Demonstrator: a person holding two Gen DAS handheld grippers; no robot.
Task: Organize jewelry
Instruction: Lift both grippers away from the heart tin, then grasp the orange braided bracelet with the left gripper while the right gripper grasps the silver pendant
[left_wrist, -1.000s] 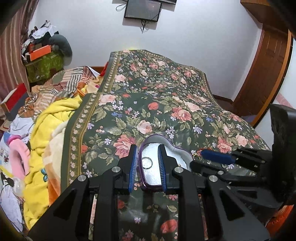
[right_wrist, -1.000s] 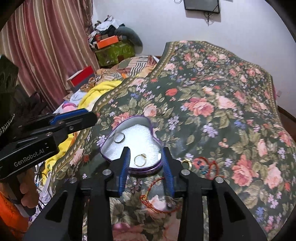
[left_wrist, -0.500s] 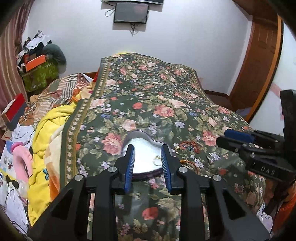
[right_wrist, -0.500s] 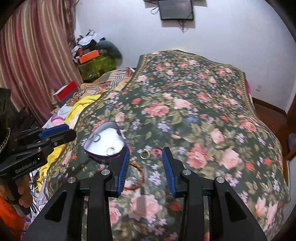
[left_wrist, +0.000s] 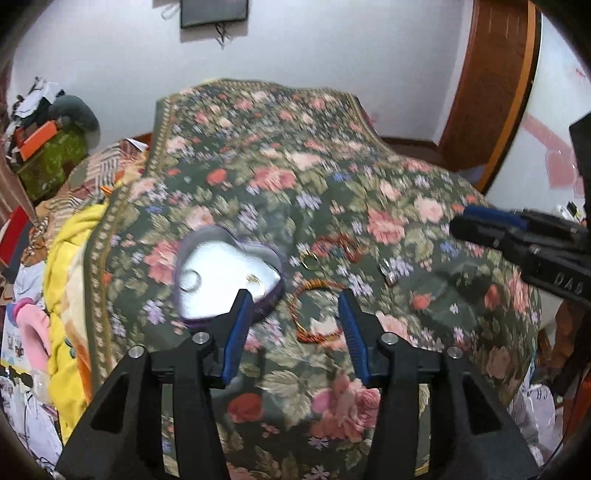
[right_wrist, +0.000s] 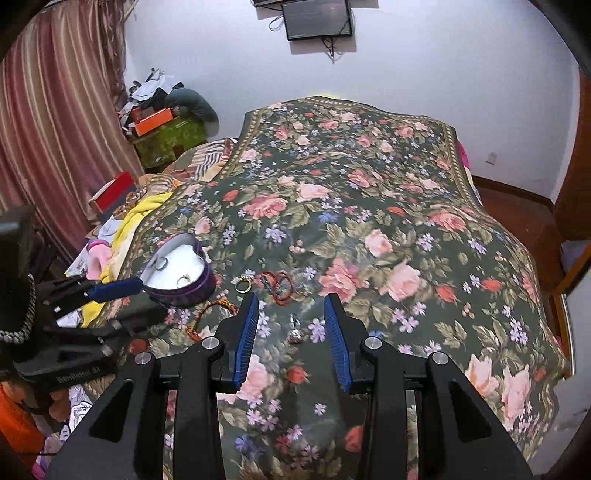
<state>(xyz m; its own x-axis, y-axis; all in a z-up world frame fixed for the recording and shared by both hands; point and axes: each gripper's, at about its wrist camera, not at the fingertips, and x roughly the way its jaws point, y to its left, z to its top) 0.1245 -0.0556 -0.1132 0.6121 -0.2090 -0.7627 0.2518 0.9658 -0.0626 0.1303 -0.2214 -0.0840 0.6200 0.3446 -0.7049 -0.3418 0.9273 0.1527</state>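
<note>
Both grippers empty, fingers apart — left gripper (left_wrist: 291, 314) framing the orange bracelet (left_wrist: 314, 310) on the bed (right_wrist: 369, 192), right gripper (right_wrist: 290, 325) over a small silver charm (right_wrist: 295, 334), heart box (right_wrist: 181, 273) at its 10 o'clock holding two rings — likely lining up next picks.

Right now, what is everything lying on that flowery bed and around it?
Heart-shaped purple box with white lining: one, near bedspread's left edge.
Rings in box: two, one silvery, one gold-toned.
Gold ring: one, on bedspread beside box.
Red cord bracelet: one, right of gold ring.
Orange beaded bracelet: one, in front of box.
Small silvery piece: one, between right gripper's fingers; type unclear.
Floral green bedspread: one, covers bed.
Yellow blanket: one, left of bed.
Dark wall screen: one.
Left gripper: open.
Right gripper: open.
</note>
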